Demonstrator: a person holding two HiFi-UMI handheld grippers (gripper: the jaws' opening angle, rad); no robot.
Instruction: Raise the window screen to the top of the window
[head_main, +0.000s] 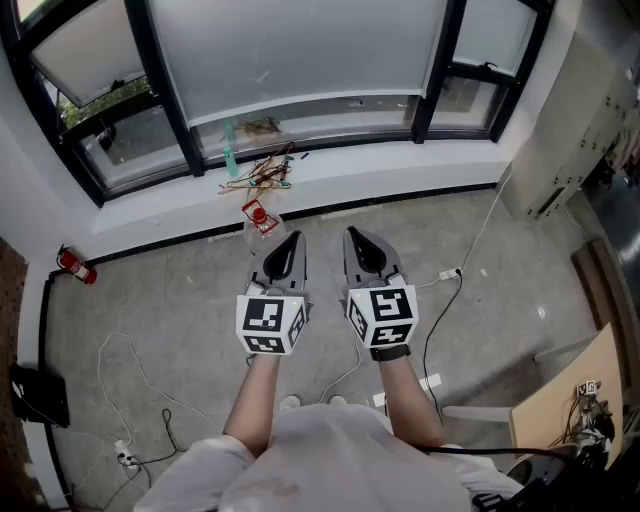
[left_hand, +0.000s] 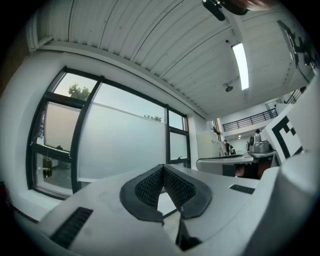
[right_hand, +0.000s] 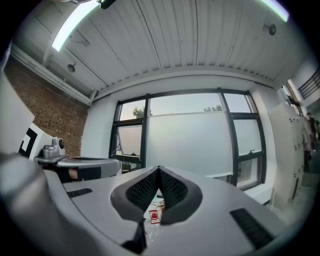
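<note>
Two grippers side by side, held level over the grey floor (head_main: 190, 300), a cube with black-and-white square patterns at the back of each. Left gripper (left_hand: 162, 168): shut, ribbed pads meeting at the tip, only a small triangular gap behind them. Grips nothing, touches nothing. Right gripper (right_hand: 159, 170): likewise closed tip to tip, empty, clear of everything around. Patterns only on the cubes, not words.

Just past the tips, down at the foot of the wall, a small bottle (head_main: 259, 216) with a red label, its print too small to read. Above that, on the white sill (head_main: 400, 165), a loose tangle of coloured wires (head_main: 262, 172).

Window screen (head_main: 300, 50): straight ahead of both grippers and well apart from them, beyond the sill. Spans the wide middle pane as a pale, translucent sheet between black frame bars (head_main: 432, 70). Lower edge hanging a little above the sill. Upper edge stopping short of the frame's top, with a strip of clear glass, sky and treetops over it in both gripper views.

Off to the left against the wall, a red fire extinguisher (head_main: 75, 265). Off to the right, on the floor, a white power strip (head_main: 448, 273) with its cable.
</note>
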